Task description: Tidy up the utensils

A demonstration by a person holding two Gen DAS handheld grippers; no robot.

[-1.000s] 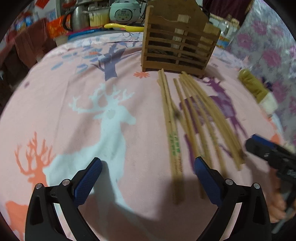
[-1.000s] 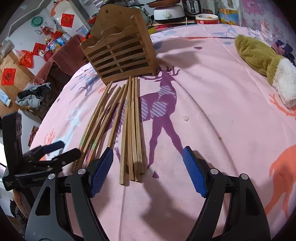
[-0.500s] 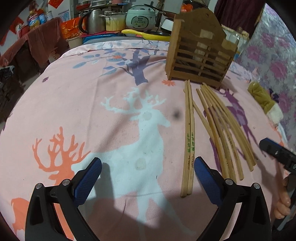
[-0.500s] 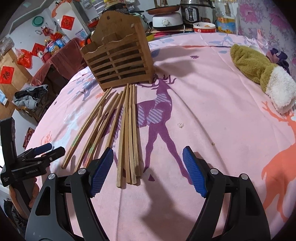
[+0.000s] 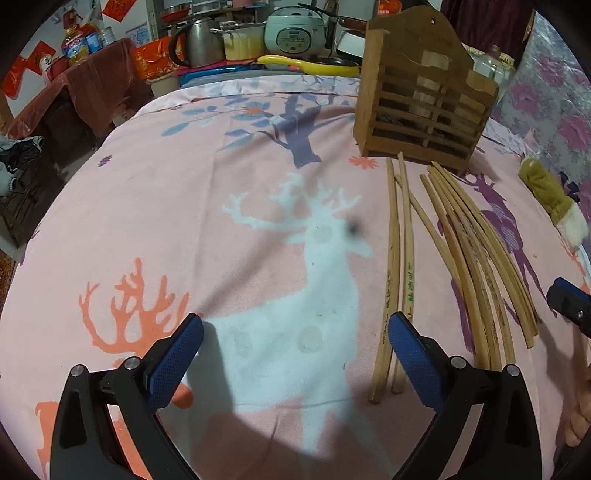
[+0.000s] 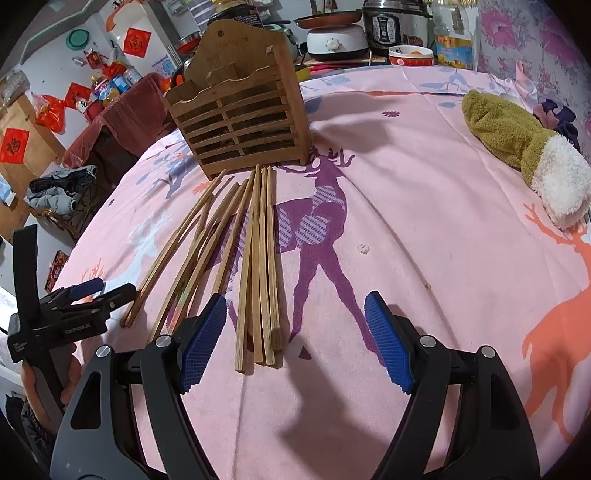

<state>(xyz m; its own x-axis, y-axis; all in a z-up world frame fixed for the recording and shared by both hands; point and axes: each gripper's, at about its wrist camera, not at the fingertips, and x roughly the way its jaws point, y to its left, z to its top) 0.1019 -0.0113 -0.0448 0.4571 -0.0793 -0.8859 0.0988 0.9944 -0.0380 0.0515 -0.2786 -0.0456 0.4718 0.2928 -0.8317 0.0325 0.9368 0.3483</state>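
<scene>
Several bamboo chopsticks [image 5: 400, 266] lie fanned on the pink deer-print cloth, their far tips near a slatted wooden holder [image 5: 421, 99]. In the right wrist view the chopsticks [image 6: 258, 258] and holder [image 6: 240, 122] show too. My left gripper [image 5: 295, 354] is open and empty, low over the cloth; its right finger sits beside the near ends of the leftmost pair. My right gripper [image 6: 295, 339] is open and empty, with the near ends of the right-hand bundle between its fingers. Each gripper shows at the edge of the other's view.
An olive and white plush sock [image 6: 524, 155] lies at the right on the cloth [image 6: 443, 221]. Behind the table stand a kettle [image 5: 199, 40], rice cookers [image 5: 295, 29] and pots. The table's left edge drops to cluttered floor [image 6: 55, 192].
My left gripper has shifted left, so the chopsticks now lie to its right rather than between its fingers. My right gripper has drawn back slightly. Both stay open.
</scene>
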